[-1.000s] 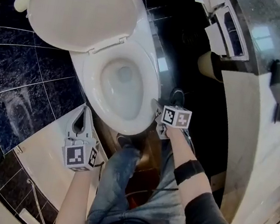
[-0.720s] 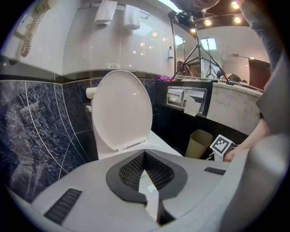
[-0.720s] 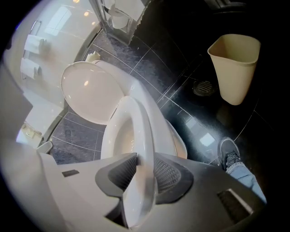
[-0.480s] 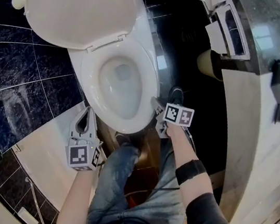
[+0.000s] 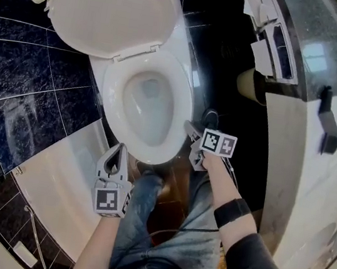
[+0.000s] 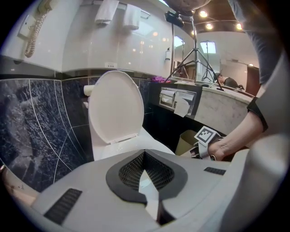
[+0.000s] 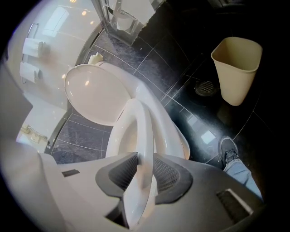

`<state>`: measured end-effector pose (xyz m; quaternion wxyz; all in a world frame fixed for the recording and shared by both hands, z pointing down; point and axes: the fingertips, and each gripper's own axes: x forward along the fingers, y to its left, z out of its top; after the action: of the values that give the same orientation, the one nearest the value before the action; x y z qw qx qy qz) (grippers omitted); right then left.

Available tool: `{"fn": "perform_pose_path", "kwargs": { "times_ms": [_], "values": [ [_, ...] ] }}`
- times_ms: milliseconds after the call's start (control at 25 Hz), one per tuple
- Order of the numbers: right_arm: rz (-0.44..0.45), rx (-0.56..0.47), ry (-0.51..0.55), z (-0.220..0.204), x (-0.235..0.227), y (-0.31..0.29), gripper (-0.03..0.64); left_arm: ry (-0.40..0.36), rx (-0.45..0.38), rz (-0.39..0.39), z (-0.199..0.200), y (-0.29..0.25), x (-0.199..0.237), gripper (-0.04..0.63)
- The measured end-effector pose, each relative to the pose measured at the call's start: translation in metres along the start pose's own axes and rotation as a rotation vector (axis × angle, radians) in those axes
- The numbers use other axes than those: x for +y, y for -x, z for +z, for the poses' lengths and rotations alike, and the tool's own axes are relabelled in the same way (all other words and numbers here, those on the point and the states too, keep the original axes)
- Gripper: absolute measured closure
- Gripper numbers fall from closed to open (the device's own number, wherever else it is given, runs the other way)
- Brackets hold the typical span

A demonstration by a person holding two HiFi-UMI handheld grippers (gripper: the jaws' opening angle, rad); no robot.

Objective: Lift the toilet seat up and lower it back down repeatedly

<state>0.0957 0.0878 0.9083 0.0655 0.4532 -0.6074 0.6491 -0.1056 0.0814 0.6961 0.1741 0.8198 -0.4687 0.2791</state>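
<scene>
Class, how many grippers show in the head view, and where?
2. The left gripper, shut and empty, is near the front left of the toilet bowl. The right gripper, its jaws just closed, clamps the toilet seat at its front right.

A bathroom: toilet (image 5: 114,87), dark wall tiles (image 5: 22,57), wastebasket (image 7: 236,68).

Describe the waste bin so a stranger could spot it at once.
Find the white toilet against the dark marbled tiles. On the black floor beside it, at the foot of the counter, stands the waste bin: the only beige, open-topped, tapered tub there.
</scene>
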Motion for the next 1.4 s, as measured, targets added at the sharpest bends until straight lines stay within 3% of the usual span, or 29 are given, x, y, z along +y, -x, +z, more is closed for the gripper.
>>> {"fn": "perform_pose_path", "kwargs": {
  "times_ms": [160,400,600,760,1080,1400],
  "values": [
    [-0.002,0.015,0.017,0.007,0.013,0.013,0.492,0.007,0.058,-0.052,-0.012,0.037,-0.041,0.598],
    [0.007,0.035,0.034,0.017,0.038,0.029,0.495,0.023,0.223,-0.102,-0.087,0.071,-0.071,0.598],
    [0.019,0.038,0.029,0.026,0.053,0.04,0.494,0.085,0.333,-0.102,-0.135,0.056,-0.077,0.598],
    [0.029,0.036,0.023,0.029,0.06,0.043,0.495,0.088,0.402,-0.137,-0.164,0.028,-0.087,0.598],
    [0.054,0.018,0.017,0.035,0.071,0.048,0.494,0.196,0.35,-0.078,-0.135,0.001,-0.084,0.598],
    [0.064,0.005,0.027,0.046,0.09,0.056,0.486,0.222,0.314,-0.05,-0.101,0.009,-0.073,0.6]
  ]
}}
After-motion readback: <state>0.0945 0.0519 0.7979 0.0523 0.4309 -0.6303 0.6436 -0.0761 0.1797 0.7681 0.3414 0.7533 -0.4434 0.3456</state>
